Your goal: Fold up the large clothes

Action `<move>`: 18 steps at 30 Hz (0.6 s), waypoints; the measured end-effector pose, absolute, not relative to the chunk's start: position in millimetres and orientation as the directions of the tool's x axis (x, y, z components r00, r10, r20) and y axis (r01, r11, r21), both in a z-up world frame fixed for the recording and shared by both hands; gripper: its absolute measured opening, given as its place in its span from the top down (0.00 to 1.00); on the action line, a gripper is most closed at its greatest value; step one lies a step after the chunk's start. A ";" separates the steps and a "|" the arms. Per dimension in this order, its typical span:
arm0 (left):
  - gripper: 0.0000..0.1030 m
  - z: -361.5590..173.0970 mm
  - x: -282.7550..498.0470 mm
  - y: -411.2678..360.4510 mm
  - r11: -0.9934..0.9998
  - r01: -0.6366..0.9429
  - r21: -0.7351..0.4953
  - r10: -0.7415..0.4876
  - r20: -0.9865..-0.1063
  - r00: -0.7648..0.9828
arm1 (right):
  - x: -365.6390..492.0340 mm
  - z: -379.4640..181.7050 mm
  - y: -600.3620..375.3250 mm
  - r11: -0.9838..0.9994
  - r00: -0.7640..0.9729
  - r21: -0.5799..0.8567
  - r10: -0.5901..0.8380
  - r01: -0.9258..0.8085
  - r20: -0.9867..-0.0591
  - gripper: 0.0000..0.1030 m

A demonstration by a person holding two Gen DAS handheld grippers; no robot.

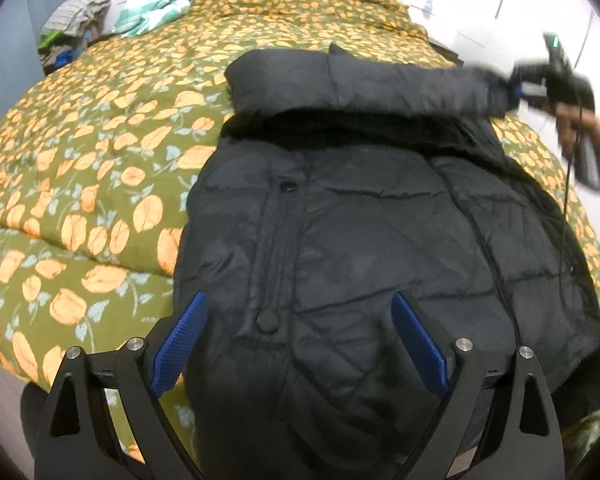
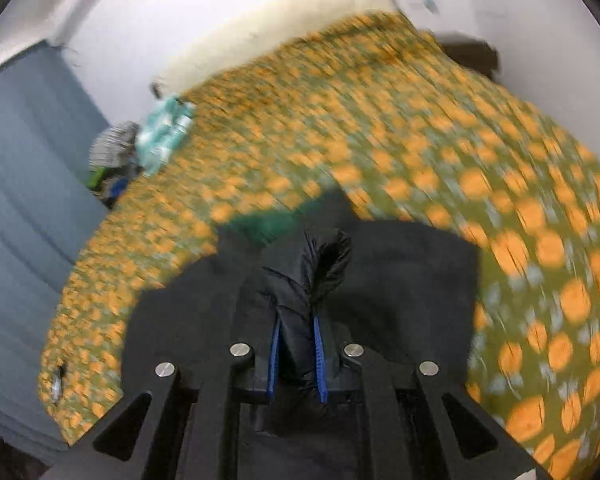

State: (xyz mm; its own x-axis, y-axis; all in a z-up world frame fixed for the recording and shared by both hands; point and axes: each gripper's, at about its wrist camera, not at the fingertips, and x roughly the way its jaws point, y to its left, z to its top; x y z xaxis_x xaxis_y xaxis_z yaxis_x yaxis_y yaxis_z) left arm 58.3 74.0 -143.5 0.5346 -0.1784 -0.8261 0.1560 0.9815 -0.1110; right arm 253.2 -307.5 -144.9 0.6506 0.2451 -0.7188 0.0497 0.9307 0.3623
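A black puffer jacket (image 1: 380, 216) lies front-up on the bed, its snap placket running down the left side. My left gripper (image 1: 300, 316) is open and empty, hovering over the jacket's near part. My right gripper (image 1: 514, 94) is at the far right in the left wrist view, shut on the end of the jacket sleeve (image 1: 400, 84), which stretches across the jacket's upper part. In the right wrist view the blue pads (image 2: 319, 356) pinch a fold of the black sleeve (image 2: 320, 264) between them, and the view is motion-blurred.
The bed carries a green quilt with orange flowers (image 1: 100, 152). A teal and white cloth (image 1: 156, 6) and a pile of clothes (image 1: 72, 28) lie at the far left corner. A blue curtain (image 2: 24, 200) hangs left of the bed; white walls stand behind.
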 end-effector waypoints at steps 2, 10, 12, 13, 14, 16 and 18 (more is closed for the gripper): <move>0.09 -141.4 63.2 71.9 0.982 0.158 -0.104 -0.174 -0.826 0.536 | 251.7 -175.0 -317.7 0.943 0.612 0.322 0.208 0.082 -0.763 0.86; 0.09 -118.6 110.9 66.9 0.985 0.171 -0.020 -0.117 -0.809 0.576 | 252.4 -209.6 -331.5 0.941 0.573 0.310 0.181 0.135 -0.799 0.57; 0.09 -104.6 139.0 67.6 0.986 0.165 -0.015 -0.114 -0.783 0.611 | 243.5 -196.1 -330.7 0.952 0.569 0.279 0.161 0.126 -0.806 0.34; 0.09 -99.2 151.6 67.4 0.986 0.167 -0.023 -0.125 -0.770 0.626 | 237.1 -184.9 -328.2 0.958 0.593 0.263 0.145 0.117 -0.792 0.34; 0.09 -94.4 165.3 66.1 0.985 0.170 -0.028 -0.132 -0.752 0.645 | 227.6 -173.4 -322.9 0.966 0.627 0.238 0.123 0.102 -0.769 0.34; 0.09 -91.4 193.0 59.3 0.982 0.187 -0.029 -0.149 -0.726 0.672 | 214.2 -146.4 -310.2 0.983 0.703 0.178 0.102 0.036 -0.704 0.34; 0.09 -98.8 219.0 49.0 0.978 0.209 -0.019 -0.159 -0.717 0.679 | 212.1 -129.9 -289.9 0.979 0.729 0.177 0.197 -0.105 -0.655 0.34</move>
State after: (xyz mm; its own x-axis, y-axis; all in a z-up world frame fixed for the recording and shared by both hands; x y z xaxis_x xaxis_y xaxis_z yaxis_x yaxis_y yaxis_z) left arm 219.0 49.0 -98.8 0.6787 -0.1590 -0.7170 0.2088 0.9778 -0.0191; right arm 212.1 -289.9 -129.9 0.7291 0.1971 -0.6555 -0.1049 0.9785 0.1775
